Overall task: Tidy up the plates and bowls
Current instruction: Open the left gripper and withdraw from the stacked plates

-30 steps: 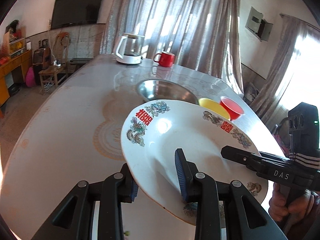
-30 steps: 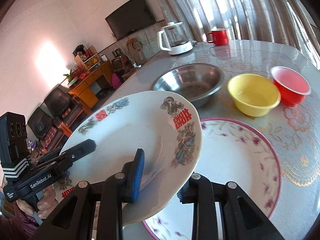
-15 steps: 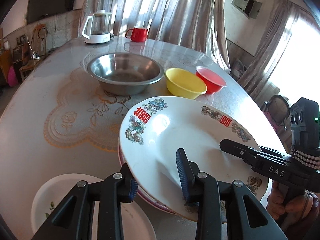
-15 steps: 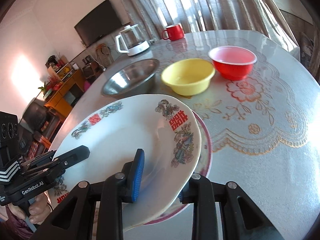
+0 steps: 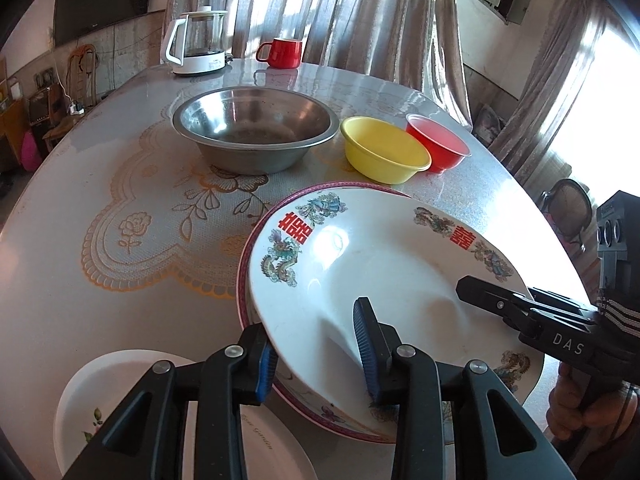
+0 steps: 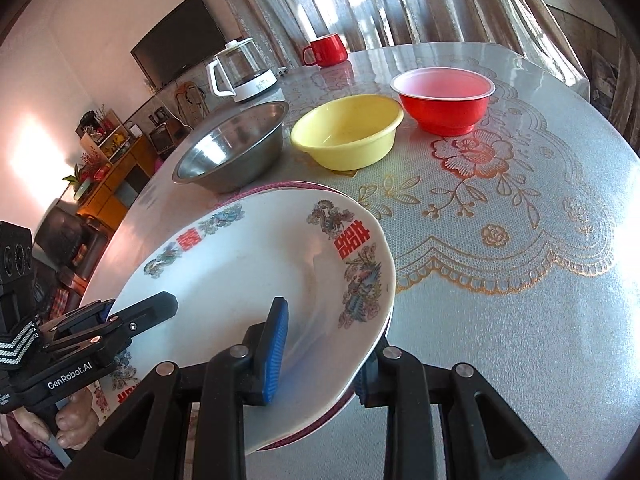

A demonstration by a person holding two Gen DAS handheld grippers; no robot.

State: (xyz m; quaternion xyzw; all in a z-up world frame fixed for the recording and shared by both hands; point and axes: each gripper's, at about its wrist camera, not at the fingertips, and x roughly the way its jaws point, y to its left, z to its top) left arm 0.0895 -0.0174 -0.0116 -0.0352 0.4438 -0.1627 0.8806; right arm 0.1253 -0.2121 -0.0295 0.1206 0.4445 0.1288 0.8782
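A white plate with red characters and dragons (image 5: 372, 264) (image 6: 256, 264) is held by both grippers, low over a larger pink-rimmed plate (image 5: 280, 204) (image 6: 256, 192) on the table. My left gripper (image 5: 316, 356) is shut on the plate's near rim. My right gripper (image 6: 320, 348) is shut on the opposite rim and also shows in the left wrist view (image 5: 500, 304). A steel bowl (image 5: 256, 128) (image 6: 232, 148), a yellow bowl (image 5: 384, 152) (image 6: 348, 132) and a red bowl (image 5: 436, 144) (image 6: 444, 96) stand in a row behind.
A white floral plate (image 5: 120, 400) lies at the near left of the table. A glass kettle (image 5: 200, 44) (image 6: 240, 72) and a red mug (image 5: 280, 52) (image 6: 326, 50) stand at the far end. A lace-patterned cover (image 6: 500, 208) spreads over the table.
Both grippers have carried the dragon plate forward and down, from tilted above the table to low over the pink-rimmed plate. The bowls now appear closer.
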